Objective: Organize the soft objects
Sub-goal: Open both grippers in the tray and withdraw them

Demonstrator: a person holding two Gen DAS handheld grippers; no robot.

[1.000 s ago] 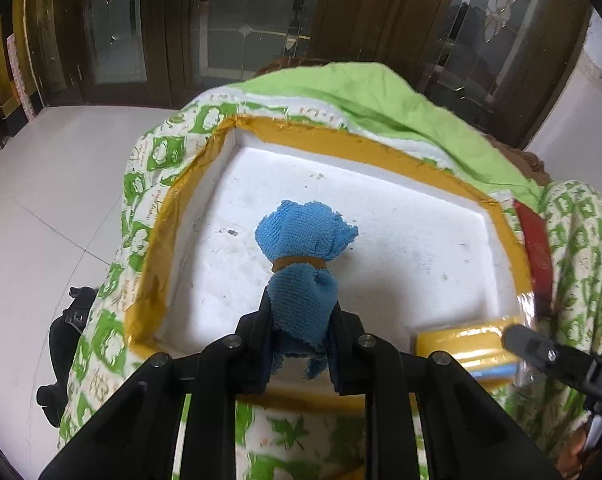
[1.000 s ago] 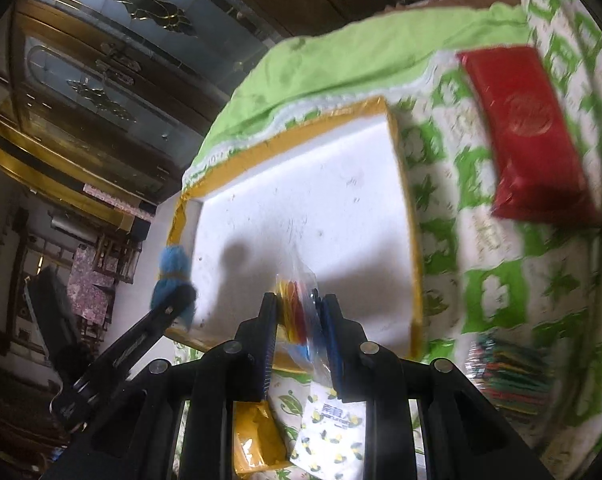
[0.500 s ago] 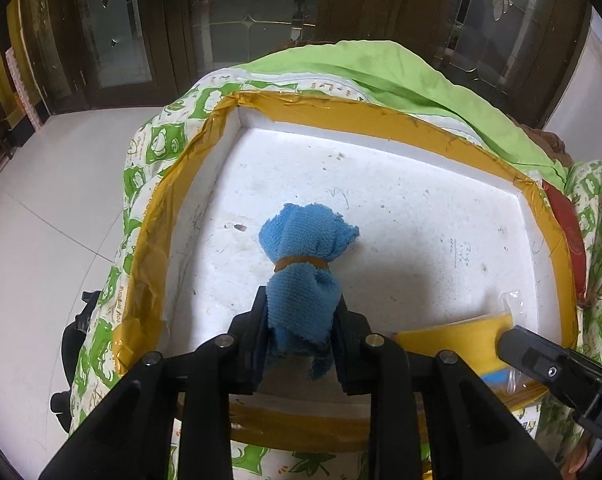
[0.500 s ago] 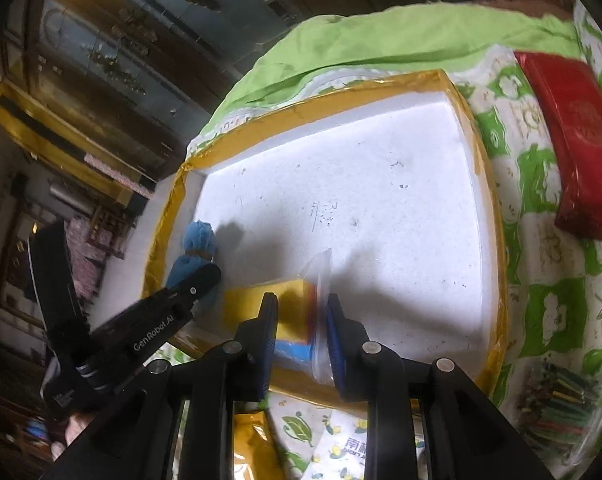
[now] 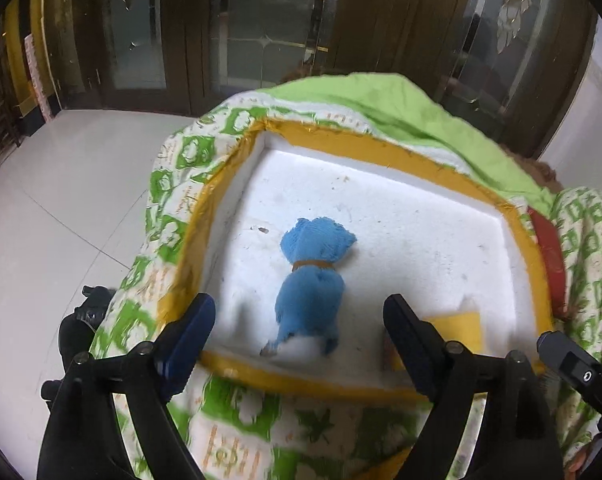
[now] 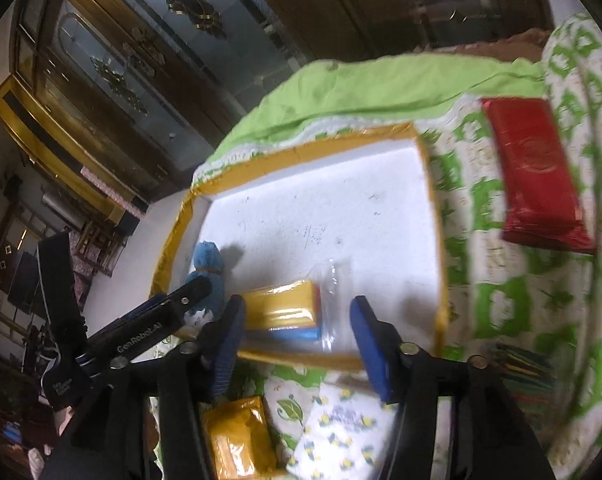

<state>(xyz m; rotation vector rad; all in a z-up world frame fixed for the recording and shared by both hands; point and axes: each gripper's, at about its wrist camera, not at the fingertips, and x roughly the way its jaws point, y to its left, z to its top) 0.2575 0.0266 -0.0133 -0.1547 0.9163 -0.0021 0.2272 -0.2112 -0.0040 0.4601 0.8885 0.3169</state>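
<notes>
The left gripper (image 5: 299, 322) is seen with jaws opening, the fluffy blue cloth bundle (image 5: 311, 280), tied by a band, lying untouched between them on the white foam tray (image 5: 421, 216). The right gripper's (image 6: 297, 320) jaws are opening around a glossy yellow packet (image 6: 281, 308) in clear plastic. Beyond, a red pouch (image 6: 535, 172) rests on green-patterned fabric (image 6: 497, 292).

Black claws (image 5: 299, 334), blue pads (image 6: 371, 346), silver screws.
</notes>
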